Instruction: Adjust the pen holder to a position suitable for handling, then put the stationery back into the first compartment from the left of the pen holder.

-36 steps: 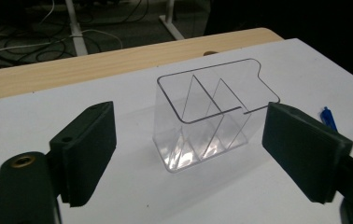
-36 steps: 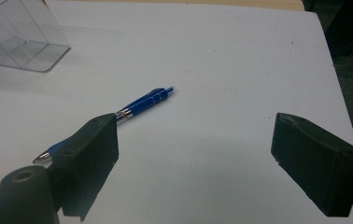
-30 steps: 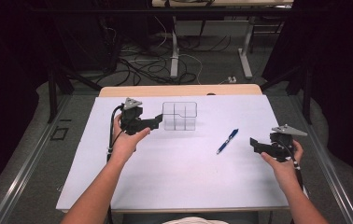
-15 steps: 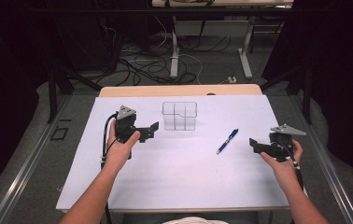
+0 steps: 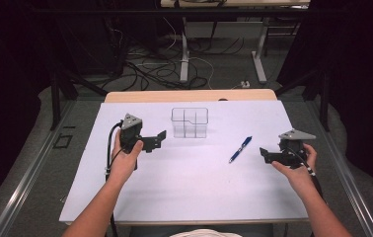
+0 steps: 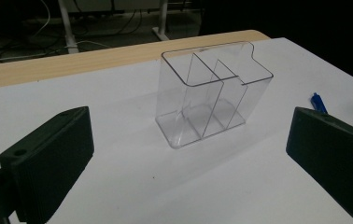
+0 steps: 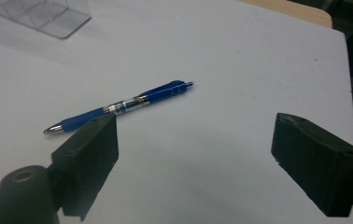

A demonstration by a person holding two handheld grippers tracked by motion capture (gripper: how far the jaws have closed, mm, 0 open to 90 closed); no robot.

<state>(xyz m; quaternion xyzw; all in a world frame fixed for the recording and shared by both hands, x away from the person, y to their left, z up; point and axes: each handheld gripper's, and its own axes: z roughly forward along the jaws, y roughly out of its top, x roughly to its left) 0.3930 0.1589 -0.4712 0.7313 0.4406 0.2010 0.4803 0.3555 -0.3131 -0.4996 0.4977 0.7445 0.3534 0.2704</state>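
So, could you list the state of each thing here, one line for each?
Clear organizer: upright on the table, compartments empty, untouched.
Blue pen: lying flat on the table, apart from the organizer, not held.
Left tool: open, holding nothing, pointed at the organizer.
Right tool: open, holding nothing, near the pen.

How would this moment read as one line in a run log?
left gripper: open, facing clear organizer, apart | right gripper: open, near blue pen, apart | pen: flat on white table

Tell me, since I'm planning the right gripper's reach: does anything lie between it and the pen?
Nothing visible does. Only bare white table lies between the open right gripper and the pen.
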